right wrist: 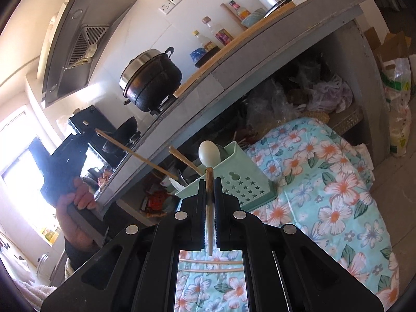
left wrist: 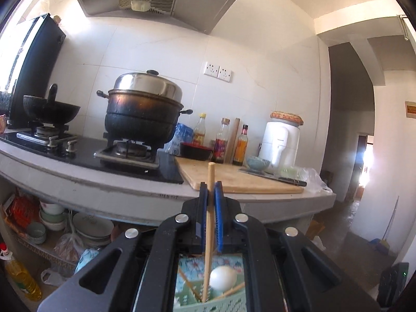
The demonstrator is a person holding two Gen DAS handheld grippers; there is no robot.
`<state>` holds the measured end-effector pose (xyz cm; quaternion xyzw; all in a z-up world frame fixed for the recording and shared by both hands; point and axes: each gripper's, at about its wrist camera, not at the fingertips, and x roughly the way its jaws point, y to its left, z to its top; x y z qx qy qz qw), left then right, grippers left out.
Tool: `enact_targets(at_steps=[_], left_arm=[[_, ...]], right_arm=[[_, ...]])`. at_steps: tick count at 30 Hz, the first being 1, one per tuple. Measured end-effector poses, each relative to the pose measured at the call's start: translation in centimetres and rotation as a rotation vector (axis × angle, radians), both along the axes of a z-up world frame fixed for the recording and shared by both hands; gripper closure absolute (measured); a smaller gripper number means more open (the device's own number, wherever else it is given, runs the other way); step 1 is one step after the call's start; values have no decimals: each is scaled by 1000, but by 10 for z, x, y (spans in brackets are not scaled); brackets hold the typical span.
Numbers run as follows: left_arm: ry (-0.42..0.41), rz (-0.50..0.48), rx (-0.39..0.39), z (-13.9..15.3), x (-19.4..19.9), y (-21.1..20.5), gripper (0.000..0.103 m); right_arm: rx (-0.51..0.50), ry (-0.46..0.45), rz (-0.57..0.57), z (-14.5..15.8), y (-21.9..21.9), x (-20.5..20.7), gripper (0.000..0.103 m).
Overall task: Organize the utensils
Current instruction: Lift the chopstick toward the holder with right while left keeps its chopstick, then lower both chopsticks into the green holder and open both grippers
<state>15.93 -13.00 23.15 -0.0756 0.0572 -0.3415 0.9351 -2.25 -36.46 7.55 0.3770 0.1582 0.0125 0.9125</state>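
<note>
Left wrist view: I see my left gripper (left wrist: 211,186) clamped on a wooden chopstick (left wrist: 209,215) that stands nearly upright between the blue pads (left wrist: 218,208), its top end poking above the fingertips and its lower end hanging over the green utensil holder (left wrist: 208,304) below. In that holder sit a white spoon (left wrist: 223,277) and other chopsticks (left wrist: 231,291), leaning. Beyond the fingertips lies a wooden cutting board (left wrist: 241,179) on the counter (left wrist: 124,189), with sauce bottles (left wrist: 221,141) and a black steamer pot (left wrist: 143,114) on the stove behind it.

From the right wrist view, my right gripper (right wrist: 210,184) is likewise pinched narrow on a second chopstick (right wrist: 209,208), held upright just in front of the green utensil holder (right wrist: 241,182). The holder stands on a floral cloth (right wrist: 325,182), with the white spoon (right wrist: 206,153) and one leaning chopstick (right wrist: 186,161) rising from it. Two loose chopsticks (right wrist: 210,265) lie flat on the cloth beneath the gripper. To the left, a hand (right wrist: 78,195) carries the left gripper (right wrist: 93,132), its chopstick (right wrist: 135,153) slanting toward the holder.
</note>
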Motion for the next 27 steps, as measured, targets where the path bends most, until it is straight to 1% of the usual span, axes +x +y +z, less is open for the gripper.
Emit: enact_targets(at_steps=[3,10,15,17,19,20,21,23,25,27], left_arm=[[6,13,19,-6,17,-21,98],[92,42,17,-47,54,-42,98],[167,57,14,-86,68,-46,98],[202,46,23,-100,68,-45,98],[219,28,35,-109,65,-42,96],[226,20,44,-112,62,-41,88],[228,16,56,-115,58,-39,71],[222,19,79,-118,49,-35,54],[209,15,96,-118,40,-31,47],[195,13,112,-116,29,-24,35]], right_arm=[[-2,8,3,0,0,2,99],[-8,22,-1,0,-2,3,99],[5,37,0,-5,-4,6,99],[7,40,-1,-5,-4,6,99],[4,43,-2,-5,-4,7,99],[2,44,-2,-5,-4,7,99],[0,44,-1,-4,-4,7,99],[-9,43,0,-3,-3,8,99],[-22,40,2,0,-1,8,99],[-29,30,15,4,1,9,99]])
